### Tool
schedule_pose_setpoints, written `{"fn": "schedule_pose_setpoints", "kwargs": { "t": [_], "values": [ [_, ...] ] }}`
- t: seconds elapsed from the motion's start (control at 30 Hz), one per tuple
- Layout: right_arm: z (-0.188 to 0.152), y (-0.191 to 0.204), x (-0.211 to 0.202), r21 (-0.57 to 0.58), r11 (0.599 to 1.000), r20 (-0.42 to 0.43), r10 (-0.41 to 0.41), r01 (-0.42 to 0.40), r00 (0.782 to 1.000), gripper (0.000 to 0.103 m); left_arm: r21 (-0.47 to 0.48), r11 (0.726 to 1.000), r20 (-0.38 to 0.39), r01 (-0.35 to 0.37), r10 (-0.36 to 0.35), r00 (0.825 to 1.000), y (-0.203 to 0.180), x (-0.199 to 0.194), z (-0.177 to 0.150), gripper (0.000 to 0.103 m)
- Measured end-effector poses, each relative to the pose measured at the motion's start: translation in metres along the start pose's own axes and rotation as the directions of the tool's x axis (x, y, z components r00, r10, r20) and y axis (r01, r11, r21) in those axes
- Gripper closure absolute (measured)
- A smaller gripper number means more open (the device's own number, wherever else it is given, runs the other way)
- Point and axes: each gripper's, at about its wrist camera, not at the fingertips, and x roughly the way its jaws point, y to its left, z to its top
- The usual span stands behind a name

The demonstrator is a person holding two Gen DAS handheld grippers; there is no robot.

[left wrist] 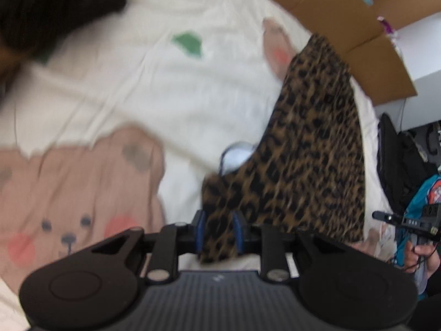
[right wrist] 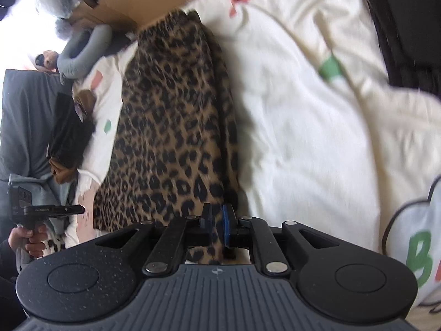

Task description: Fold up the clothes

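Observation:
A leopard-print garment lies stretched over a cream bedspread. My left gripper is shut on one corner of it, cloth bunched between the blue pads. In the right wrist view the same leopard-print garment runs away from me, and my right gripper is shut on its near edge. Each view shows the other gripper held in a hand at the frame's side: right gripper, left gripper. The picture is blurred by motion.
The bedspread carries a pink bear print and green patches. Cardboard boxes stand past the bed's far edge. Dark clothing lies on the bed. A grey neck pillow and dark bags sit beside the bed.

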Motion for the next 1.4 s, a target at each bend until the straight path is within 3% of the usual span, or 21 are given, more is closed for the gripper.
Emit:
{"fn": "schedule_pose_setpoints", "kwargs": {
  "t": [0.27, 0.43, 0.67, 0.83, 0.97, 1.1, 1.23, 1.4],
  "values": [
    [0.028, 0.008, -0.001, -0.026, 1.000, 0.084, -0.003, 0.005, 0.997, 0.096, 0.110, 0.993, 0.079, 0.038, -0.047, 0.996, -0.054, 0.013, 0.051, 0.079],
    [0.043, 0.013, 0.007, -0.022, 0.999, 0.163, -0.019, 0.023, 0.986, 0.082, 0.218, 0.975, 0.080, 0.048, -0.067, 0.995, -0.093, 0.038, 0.073, 0.079],
    [0.055, 0.028, 0.034, -0.070, 0.996, 0.178, -0.050, 0.063, 0.983, 0.081, 0.359, 0.932, 0.106, 0.056, -0.100, 0.989, -0.153, 0.070, 0.096, 0.079],
    [0.059, 0.029, 0.054, -0.075, 0.991, 0.164, -0.100, 0.114, 0.981, 0.081, 0.450, 0.893, 0.167, -0.006, -0.077, 0.983, -0.199, 0.100, 0.112, 0.079],
    [0.059, 0.027, 0.065, -0.069, 0.988, 0.153, -0.129, 0.140, 0.980, 0.082, 0.505, 0.863, 0.159, -0.009, -0.083, 0.984, -0.221, 0.125, 0.119, 0.079],
    [0.060, 0.029, 0.068, -0.091, 0.986, 0.151, -0.123, 0.137, 0.981, 0.101, 0.538, 0.843, 0.165, -0.034, -0.065, 0.984, -0.233, 0.147, 0.124, 0.084],
    [0.061, 0.030, 0.064, -0.094, 0.984, 0.162, -0.137, 0.153, 0.977, 0.103, 0.556, 0.829, 0.166, -0.059, -0.041, 0.985, -0.244, 0.167, 0.130, 0.084],
    [0.060, 0.030, 0.064, -0.060, 0.982, 0.163, -0.166, 0.178, 0.972, 0.103, 0.532, 0.843, 0.158, -0.080, -0.006, 0.987, -0.245, 0.187, 0.143, 0.086]
  ]
}}
